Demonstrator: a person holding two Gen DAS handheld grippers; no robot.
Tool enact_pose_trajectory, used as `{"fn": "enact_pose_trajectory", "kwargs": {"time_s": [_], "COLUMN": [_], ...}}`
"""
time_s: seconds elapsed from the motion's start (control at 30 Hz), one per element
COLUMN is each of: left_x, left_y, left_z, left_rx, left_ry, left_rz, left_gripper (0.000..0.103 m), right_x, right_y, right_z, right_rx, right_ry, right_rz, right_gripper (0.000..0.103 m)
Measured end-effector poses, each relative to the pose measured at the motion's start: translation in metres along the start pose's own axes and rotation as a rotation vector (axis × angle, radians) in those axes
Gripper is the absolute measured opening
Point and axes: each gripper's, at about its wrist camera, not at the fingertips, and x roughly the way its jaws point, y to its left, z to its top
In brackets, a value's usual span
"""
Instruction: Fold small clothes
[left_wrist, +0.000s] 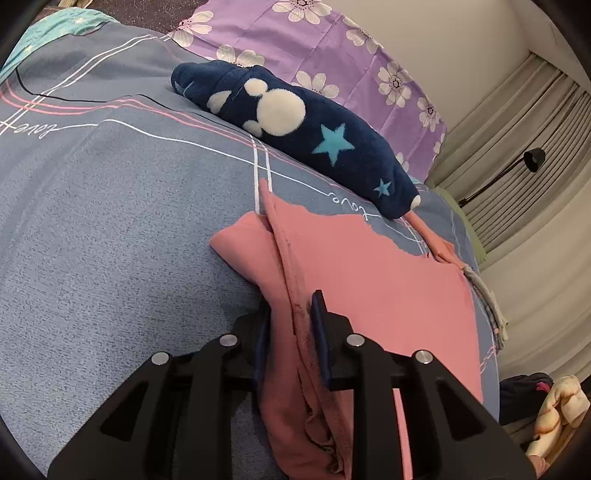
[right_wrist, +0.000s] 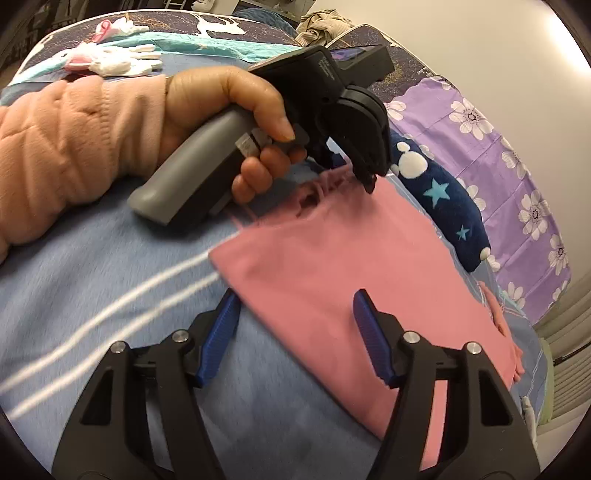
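A pink garment (left_wrist: 388, 277) lies mostly flat on the blue-grey bedspread (left_wrist: 110, 221). In the left wrist view my left gripper (left_wrist: 291, 314) is shut on a raised, bunched fold at the garment's left edge, and the cloth fills the gap between its dark pads. The right wrist view shows the same pink garment (right_wrist: 332, 266) with the left gripper (right_wrist: 369, 182) pinching its far edge, held by a hand (right_wrist: 221, 99) in a peach sleeve. My right gripper (right_wrist: 295, 295) stands open low over the garment's near edge. Its blue pads (right_wrist: 221, 332) are wide apart and press nothing.
A navy fleece piece (left_wrist: 314, 129) with white mouse heads and blue stars lies behind the pink garment, against purple flowered fabric (left_wrist: 332, 48). White and pink small items (right_wrist: 122, 62) sit at the far left. A clothes pile (left_wrist: 554, 413) lies off the bed's right edge, near curtains (left_wrist: 517, 166).
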Motion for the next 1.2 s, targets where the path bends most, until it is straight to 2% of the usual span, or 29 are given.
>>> {"fn": "enact_pose_trajectory", "kwargs": {"time_s": [0.1,0.23,0.37,0.7,0.77,0.83,0.87,1.0,1.2], "left_x": [0.000,0.000,0.000,0.000,0.000,-0.001,0.000,-0.001,-0.009], "left_y": [0.002,0.003,0.004,0.006,0.006,0.006,0.006,0.006,-0.015], "left_z": [0.000,0.000,0.000,0.000,0.000,0.000,-0.001,0.001,0.006], "left_rx": [-0.009,-0.012,-0.022,-0.029,-0.029,-0.028,-0.027,-0.028,0.021], "left_ry": [-0.002,-0.002,-0.001,-0.001,-0.001,-0.002,-0.003,0.001,-0.023], "left_rz": [-0.015,-0.021,-0.036,-0.049,-0.049,-0.050,-0.046,-0.044,0.000], "left_gripper": [0.024,0.024,0.024,0.024,0.024,0.024,0.024,0.011,0.009], "right_x": [0.005,0.013,0.018,0.023,0.025,0.027,0.027,0.017,0.002], "right_y": [0.003,0.002,0.005,0.004,0.003,0.000,-0.006,-0.029,-0.047], "right_z": [0.006,0.013,0.019,0.022,0.023,0.023,0.022,0.022,0.018], "right_rx": [0.011,0.035,0.034,0.063,0.073,0.091,0.125,0.237,0.316], "right_ry": [-0.001,0.001,-0.005,-0.007,-0.004,0.008,0.007,-0.021,-0.054], "right_rz": [-0.008,0.008,-0.017,-0.002,0.012,-0.002,0.012,0.046,0.090], "right_gripper": [0.062,0.047,0.043,0.037,0.029,0.005,0.005,0.005,0.005]}}
